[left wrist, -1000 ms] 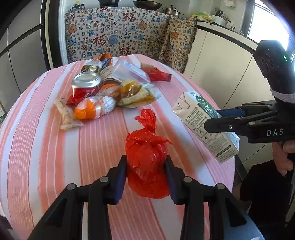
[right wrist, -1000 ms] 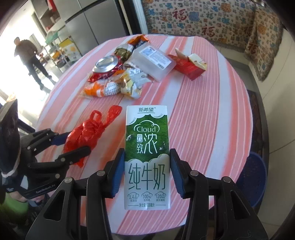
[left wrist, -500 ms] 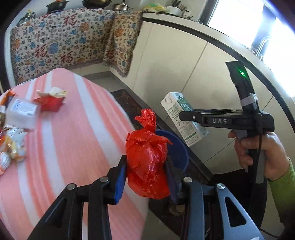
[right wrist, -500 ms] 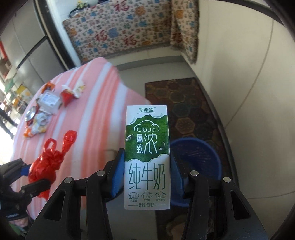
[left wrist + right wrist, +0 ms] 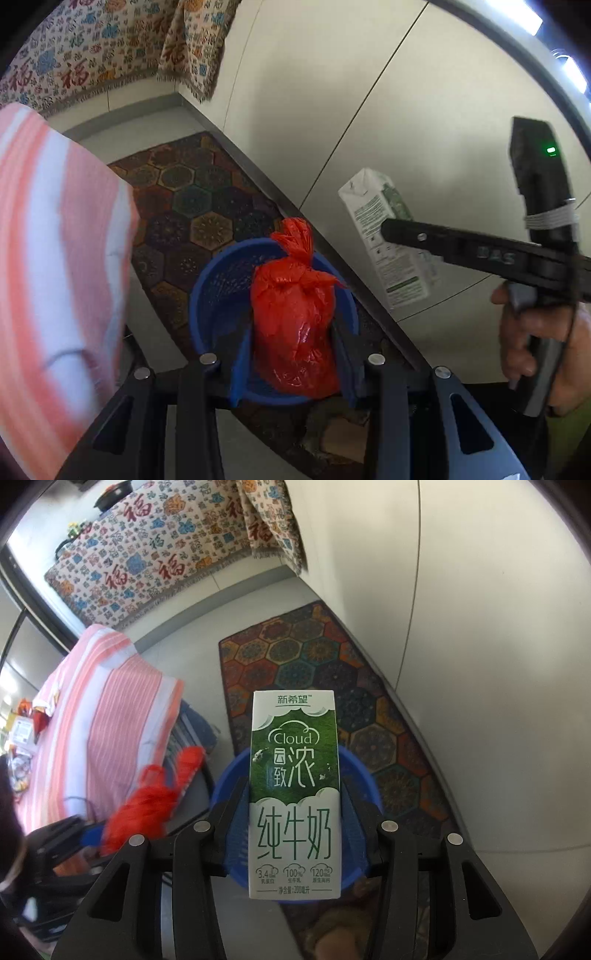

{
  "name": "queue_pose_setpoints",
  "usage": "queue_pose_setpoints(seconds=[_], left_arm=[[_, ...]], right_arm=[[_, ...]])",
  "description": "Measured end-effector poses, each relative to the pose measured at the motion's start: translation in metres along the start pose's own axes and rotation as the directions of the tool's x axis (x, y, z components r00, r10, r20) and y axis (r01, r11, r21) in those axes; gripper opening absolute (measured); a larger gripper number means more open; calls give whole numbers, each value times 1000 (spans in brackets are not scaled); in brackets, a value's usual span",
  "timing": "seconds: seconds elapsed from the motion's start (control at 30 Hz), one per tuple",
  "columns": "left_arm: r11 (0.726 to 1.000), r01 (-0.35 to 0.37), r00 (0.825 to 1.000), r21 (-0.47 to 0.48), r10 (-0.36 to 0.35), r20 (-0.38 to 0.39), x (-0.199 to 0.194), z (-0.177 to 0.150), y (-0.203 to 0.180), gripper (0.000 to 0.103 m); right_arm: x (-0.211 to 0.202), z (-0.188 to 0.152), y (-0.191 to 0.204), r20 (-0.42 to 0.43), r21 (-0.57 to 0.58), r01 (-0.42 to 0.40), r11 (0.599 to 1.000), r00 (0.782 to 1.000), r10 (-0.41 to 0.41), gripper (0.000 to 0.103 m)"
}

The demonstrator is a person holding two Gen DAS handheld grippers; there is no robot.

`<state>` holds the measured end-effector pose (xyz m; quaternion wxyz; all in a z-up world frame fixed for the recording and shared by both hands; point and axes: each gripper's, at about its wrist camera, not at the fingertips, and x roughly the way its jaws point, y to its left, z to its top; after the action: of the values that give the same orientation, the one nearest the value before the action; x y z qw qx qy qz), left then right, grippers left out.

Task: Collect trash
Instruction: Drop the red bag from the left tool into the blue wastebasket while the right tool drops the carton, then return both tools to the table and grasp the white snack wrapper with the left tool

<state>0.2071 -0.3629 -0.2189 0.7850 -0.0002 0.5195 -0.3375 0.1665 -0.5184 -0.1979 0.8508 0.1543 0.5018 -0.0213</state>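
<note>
My left gripper [image 5: 291,354] is shut on a knotted red plastic bag [image 5: 295,325] and holds it over a blue trash basket [image 5: 218,295] on the floor. My right gripper [image 5: 295,827] is shut on a green and white milk carton [image 5: 294,794] and holds it above the same basket [image 5: 365,775]. In the left wrist view the carton [image 5: 384,236] and the right gripper [image 5: 384,225] hang to the right of the basket. In the right wrist view the red bag [image 5: 147,805] shows at the lower left.
The table with the pink striped cloth [image 5: 44,258] is to the left of the basket; its far end still carries trash [image 5: 22,723]. A patterned floor mat [image 5: 314,664] lies under the basket. White cabinet fronts [image 5: 332,92] run along the right.
Both grippers have swung away from the table and down toward the blue basket, carrying the red bag and the milk carton. The basket is now directly below both.
</note>
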Motion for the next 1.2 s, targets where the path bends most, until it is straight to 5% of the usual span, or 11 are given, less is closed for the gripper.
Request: queue_pose_setpoints(seconds=[0.23,0.33,0.47,0.77,1.0,1.2], left_arm=[[998,-29,999,60,32,-42,39,0,-10,43],[998,-38,998,51,41,-56,57,5,-6,60],[999,-48,996,20,50,-70,57,13,1,60],[983,-134,987,125,122,100,-39,-6,-18,63],[960,-247,957,131,221,187,-110,-32,-24,68],[932,-354,912,79,326,248,-167,-51,-2,70]], right_arm=[[7,-6,-14,-23,30,-14,999,1000,14,51],[9,-6,-19,-15,69,-36,997,999,37,72],[2,-2,-24,20,107,-26,994,1000,24,73],[-22,4,0,156,26,64,998,985,-67,81],[-42,-5,44,262,-52,40,998,965,-25,85],[-52,-20,99,333,-189,63,980,943,4,91]])
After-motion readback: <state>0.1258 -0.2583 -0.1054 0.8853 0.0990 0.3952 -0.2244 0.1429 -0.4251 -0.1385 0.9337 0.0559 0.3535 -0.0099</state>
